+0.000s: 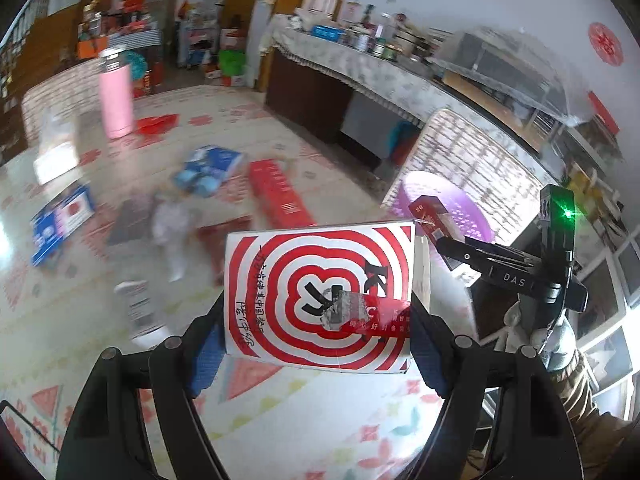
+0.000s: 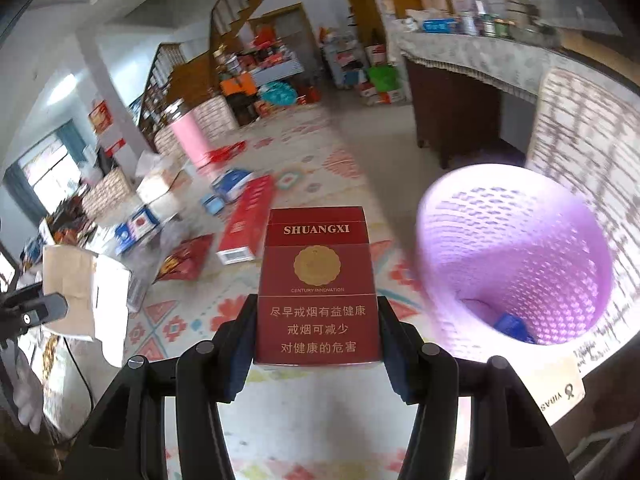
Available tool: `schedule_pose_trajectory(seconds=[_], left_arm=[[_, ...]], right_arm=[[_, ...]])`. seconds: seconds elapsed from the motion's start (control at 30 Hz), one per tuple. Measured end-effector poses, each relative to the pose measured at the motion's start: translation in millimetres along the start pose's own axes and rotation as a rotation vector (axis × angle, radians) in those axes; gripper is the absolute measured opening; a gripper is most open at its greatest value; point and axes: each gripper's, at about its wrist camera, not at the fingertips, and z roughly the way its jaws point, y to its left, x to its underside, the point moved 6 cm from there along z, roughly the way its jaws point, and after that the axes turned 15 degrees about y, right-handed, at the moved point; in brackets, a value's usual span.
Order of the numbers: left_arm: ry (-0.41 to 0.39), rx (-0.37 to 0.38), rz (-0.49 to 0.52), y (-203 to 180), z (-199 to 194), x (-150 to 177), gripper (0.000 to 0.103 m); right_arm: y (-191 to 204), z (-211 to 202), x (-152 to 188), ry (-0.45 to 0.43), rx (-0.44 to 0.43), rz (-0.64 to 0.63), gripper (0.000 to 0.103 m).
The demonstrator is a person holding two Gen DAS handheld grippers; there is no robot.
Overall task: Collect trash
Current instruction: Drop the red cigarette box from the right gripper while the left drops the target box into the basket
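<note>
So both hands are loaded right now. Our left tool (image 1: 318, 340) is clamped on a white carton with red rings (image 1: 320, 296), held upright by its two side edges so it clears the table, and our right tool (image 2: 316, 344) is pinching a red Shuangxi cigarette pack (image 2: 317, 284) the same way, label facing us. We're guessing both are carried high like this so they can drop straight down into the purple basket (image 2: 516, 256).

The basket is our landmark. The cigarette pack hangs just left of its rim and the ringed carton sits a bit further left of that. Inside the basket we can make out one blue scrap (image 2: 514, 328) at the bottom, nothing else for sure.

Counting what's left on the floral table (image 2: 280, 432), all left of the basket: one long red carton (image 2: 246, 222), one flat red packet (image 2: 186, 258), two blue boxes at least, some crumpled clear wrap. It's blurry out there, so that count is rough. One pink flask (image 1: 116, 96) stands furthest from the basket; probably not trash.
</note>
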Motion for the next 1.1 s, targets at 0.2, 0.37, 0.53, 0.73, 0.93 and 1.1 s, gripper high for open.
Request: schedule_pose_trajectory(seconds=[0.2, 0.37, 0.53, 0.73, 0.93, 1.1], left_arm=[[0.019, 0.075, 0.054, -49, 26, -41, 0.079], [0.041, 0.146, 0.08, -89, 56, -85, 0.079], [0.081, 0.205, 0.07, -119, 94, -123, 0.079], [0.114, 0.249, 0.05, -138, 135, -155, 0.079], [0.145, 0.232, 0.08, -148, 137, -137, 0.079], [0.133, 0.221, 0.06, -134, 121, -120, 0.079]], right_arm=[[-51, -23, -1, -0.044, 0.027, 0.096, 0.06], [-87, -38, -8, -0.072, 0.053, 0.151, 0.06], [-116, -39, -20, -0.084, 0.074, 0.195, 0.061], [-149, -32, -36, -0.083, 0.077, 0.254, 0.076], [-163, -49, -16, -0.109, 0.068, 0.297, 0.077], [-176, -81, 22, -0.137, 0.105, 0.321, 0.081]])
